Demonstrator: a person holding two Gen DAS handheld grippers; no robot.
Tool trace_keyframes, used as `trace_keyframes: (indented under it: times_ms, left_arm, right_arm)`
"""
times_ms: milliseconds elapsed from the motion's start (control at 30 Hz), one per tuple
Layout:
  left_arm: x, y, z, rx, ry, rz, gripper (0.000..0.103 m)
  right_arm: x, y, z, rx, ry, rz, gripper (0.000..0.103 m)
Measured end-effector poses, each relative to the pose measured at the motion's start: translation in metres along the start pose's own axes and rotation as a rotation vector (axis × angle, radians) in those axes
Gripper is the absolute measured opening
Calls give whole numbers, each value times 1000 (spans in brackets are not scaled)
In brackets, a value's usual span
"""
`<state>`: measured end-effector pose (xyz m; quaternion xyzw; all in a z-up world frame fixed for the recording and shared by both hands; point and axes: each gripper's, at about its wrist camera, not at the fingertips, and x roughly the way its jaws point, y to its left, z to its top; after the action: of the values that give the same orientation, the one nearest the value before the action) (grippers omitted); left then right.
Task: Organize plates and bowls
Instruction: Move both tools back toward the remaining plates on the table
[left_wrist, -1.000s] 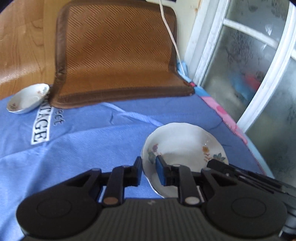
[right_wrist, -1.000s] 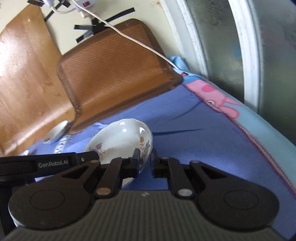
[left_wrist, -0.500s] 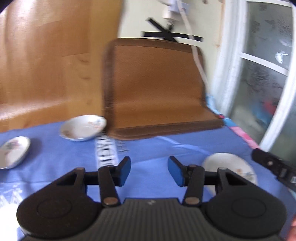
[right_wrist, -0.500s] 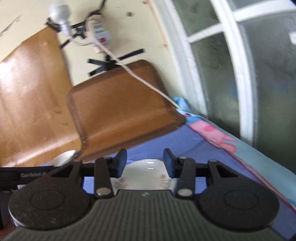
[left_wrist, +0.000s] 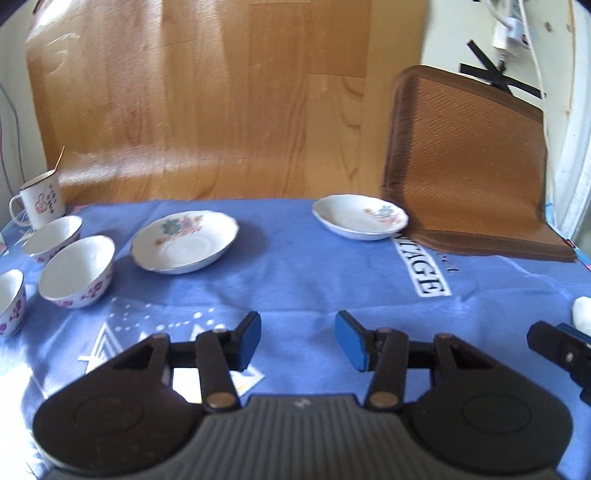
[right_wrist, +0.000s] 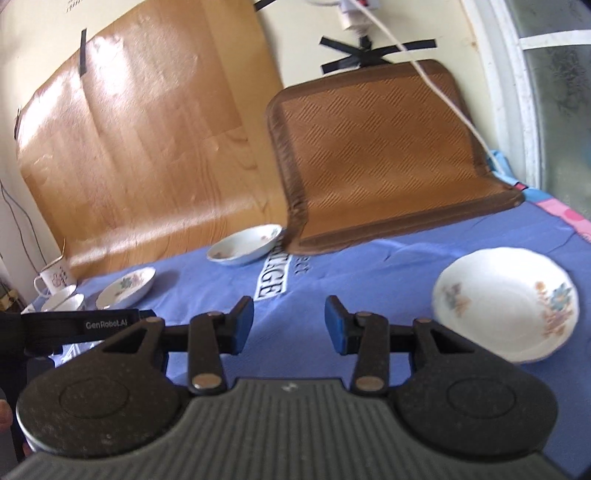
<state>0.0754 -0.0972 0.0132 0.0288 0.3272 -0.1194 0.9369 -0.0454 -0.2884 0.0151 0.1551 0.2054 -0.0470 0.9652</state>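
My left gripper (left_wrist: 297, 338) is open and empty above the blue cloth. Ahead of it lie a floral plate (left_wrist: 184, 245) at the middle left and a second floral plate (left_wrist: 360, 221) by the brown mat. Three white bowls with purple flowers (left_wrist: 75, 271) stand at the left. My right gripper (right_wrist: 289, 323) is open and empty. A floral plate (right_wrist: 506, 302) lies on the cloth to its right. The two far plates show in the right wrist view (right_wrist: 245, 243) (right_wrist: 127, 288).
A white mug (left_wrist: 38, 199) stands at the far left. A brown woven mat (left_wrist: 465, 166) leans on the wall at the back right, with a white cable (right_wrist: 443, 99) over it. A wooden panel (left_wrist: 192, 99) backs the table. A window frame (right_wrist: 517, 92) is at the right.
Both grippers let go of the floral plate and opened. They pulled back and swung left. The plate now lies on the cloth to the right.
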Motion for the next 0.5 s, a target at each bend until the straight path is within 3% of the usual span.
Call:
trace_keyframes:
  times_ms: [500]
  left_arm:
    - [-16,26,-1,-15,-131,-16,46]
  right_arm:
    - [-6,35,11,-52,-3,29,45]
